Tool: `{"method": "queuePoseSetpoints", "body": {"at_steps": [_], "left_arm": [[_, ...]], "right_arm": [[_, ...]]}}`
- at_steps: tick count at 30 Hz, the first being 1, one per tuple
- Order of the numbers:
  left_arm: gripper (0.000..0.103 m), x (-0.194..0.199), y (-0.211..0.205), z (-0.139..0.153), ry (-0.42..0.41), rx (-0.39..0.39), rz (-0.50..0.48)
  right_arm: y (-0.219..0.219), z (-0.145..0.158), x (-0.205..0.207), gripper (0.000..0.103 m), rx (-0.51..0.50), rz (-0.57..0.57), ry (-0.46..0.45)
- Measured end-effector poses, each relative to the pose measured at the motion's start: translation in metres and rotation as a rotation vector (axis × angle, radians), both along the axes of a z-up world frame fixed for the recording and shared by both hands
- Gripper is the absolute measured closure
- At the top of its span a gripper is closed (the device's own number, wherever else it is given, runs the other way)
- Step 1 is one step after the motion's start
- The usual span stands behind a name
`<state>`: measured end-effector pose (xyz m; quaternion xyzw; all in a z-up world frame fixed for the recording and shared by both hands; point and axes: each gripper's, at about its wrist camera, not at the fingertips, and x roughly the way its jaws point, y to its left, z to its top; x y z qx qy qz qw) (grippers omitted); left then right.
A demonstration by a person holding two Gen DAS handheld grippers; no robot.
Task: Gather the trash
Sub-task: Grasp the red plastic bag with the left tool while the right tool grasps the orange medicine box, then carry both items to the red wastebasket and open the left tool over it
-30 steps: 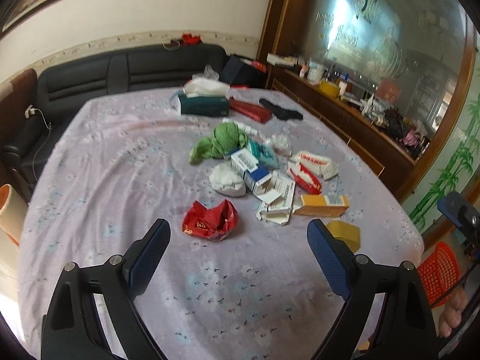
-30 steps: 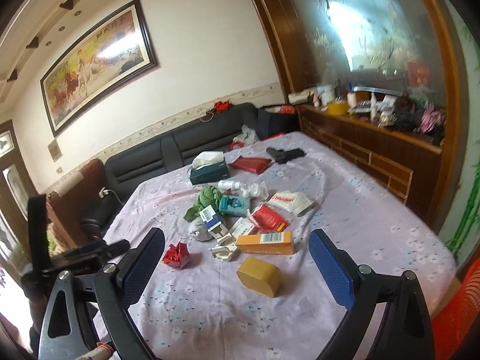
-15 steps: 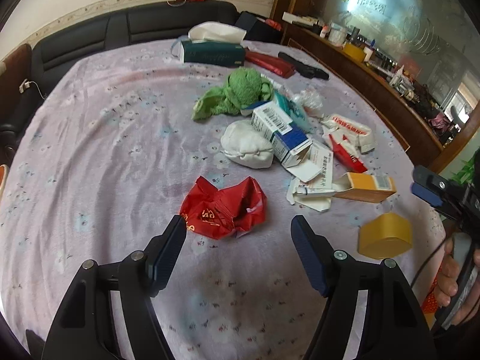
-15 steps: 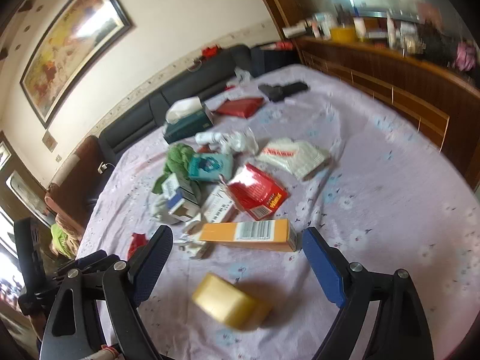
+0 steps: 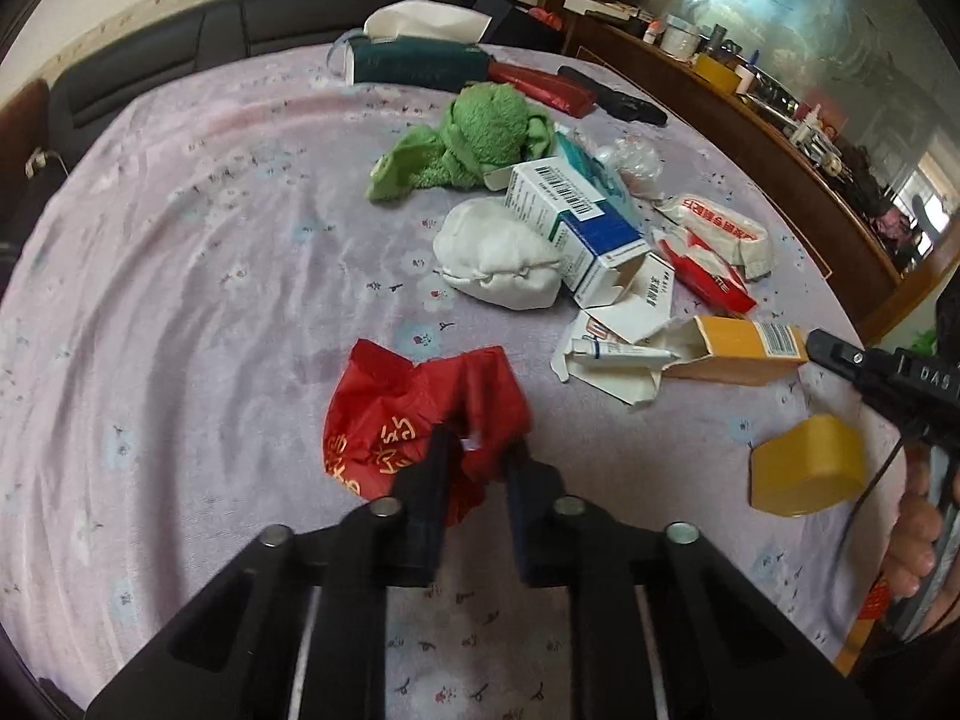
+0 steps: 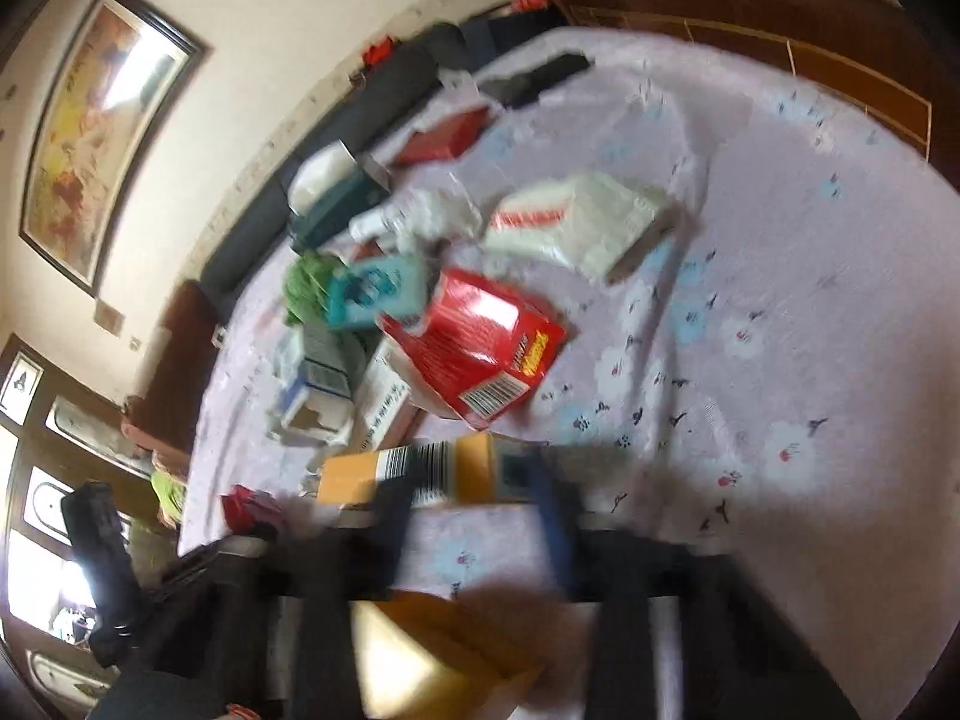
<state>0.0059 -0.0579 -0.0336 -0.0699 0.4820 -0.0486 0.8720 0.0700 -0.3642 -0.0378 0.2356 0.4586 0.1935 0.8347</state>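
Note:
My left gripper (image 5: 477, 450) is shut on the crumpled red wrapper (image 5: 414, 420), which lies on the lilac tablecloth (image 5: 180, 276). Beyond it lie a white wad (image 5: 498, 258), a blue-white box (image 5: 576, 222), a green cloth (image 5: 474, 138), a tube on paper (image 5: 618, 351), an orange box (image 5: 738, 348) and a yellow block (image 5: 807, 465). The right wrist view is blurred. My right gripper (image 6: 474, 480) has its fingers closed in on either side of the orange box (image 6: 420, 468); the yellow block (image 6: 414, 654) sits under it. The right gripper's tip (image 5: 840, 354) shows beside the orange box.
A red carton (image 6: 480, 342), a white packet (image 6: 582, 222), a teal pouch (image 6: 375, 291) and a tissue box (image 5: 414, 60) lie further back on the table. A dark sofa (image 5: 180, 36) stands behind it and a wooden counter (image 5: 750, 138) on the right.
My left gripper moved down to the red wrapper and shut on it. My right gripper dropped forward over the yellow block and its fingers narrowed around the orange box.

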Motion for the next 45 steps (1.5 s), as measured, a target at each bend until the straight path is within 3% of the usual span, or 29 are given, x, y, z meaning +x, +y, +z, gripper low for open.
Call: {"method": "queuePoseSetpoints", "body": {"at_steps": [1, 6, 9, 10, 12, 17, 24, 26, 27, 28, 29, 36, 45], "left_arm": [[0.092, -0.002, -0.001, 0.000, 0.001, 0.004, -0.003], [0.093, -0.017, -0.005, 0.006, -0.011, -0.015, -0.017], [0.093, -0.025, -0.006, 0.009, -0.015, -0.023, -0.023], [0.093, -0.026, -0.007, 0.009, -0.017, -0.022, -0.023], [0.093, -0.028, -0.006, 0.012, -0.020, -0.028, -0.023], [0.093, -0.031, -0.005, 0.015, -0.030, -0.028, -0.019], [0.093, -0.030, -0.006, 0.015, -0.030, -0.023, -0.019], [0.093, -0.028, -0.005, 0.014, -0.028, -0.027, -0.018], [0.093, -0.028, -0.005, 0.014, -0.028, -0.027, -0.016], [0.093, -0.028, -0.004, 0.014, -0.027, -0.027, -0.014], [0.093, -0.028, -0.003, 0.013, -0.026, -0.030, -0.014], [0.093, -0.033, -0.002, 0.019, -0.051, -0.057, -0.011], [0.093, -0.062, -0.018, 0.057, -0.151, -0.075, -0.037]], "right_arm": [[-0.003, 0.003, -0.002, 0.103, -0.004, -0.009, -0.003], [-0.012, 0.015, -0.018, 0.103, 0.006, -0.016, -0.036], [-0.012, 0.023, -0.023, 0.097, 0.048, 0.034, -0.071], [-0.010, 0.024, -0.019, 0.064, 0.049, 0.053, -0.080], [-0.008, 0.026, -0.014, 0.009, -0.004, 0.084, -0.098], [0.008, 0.019, 0.012, 0.013, -0.101, 0.250, -0.093], [0.052, 0.001, 0.033, 0.013, -0.331, 0.504, -0.101], [0.064, -0.005, 0.035, 0.025, -0.374, 0.550, -0.106], [0.069, -0.007, 0.034, 0.045, -0.381, 0.570, -0.098], [0.072, -0.010, 0.033, 0.057, -0.385, 0.589, -0.091], [0.074, -0.010, 0.031, 0.060, -0.373, 0.597, -0.092], [0.076, 0.006, 0.006, 0.071, -0.380, 0.580, -0.174], [0.025, 0.073, -0.041, 0.072, -0.218, 0.324, -0.278]]}}
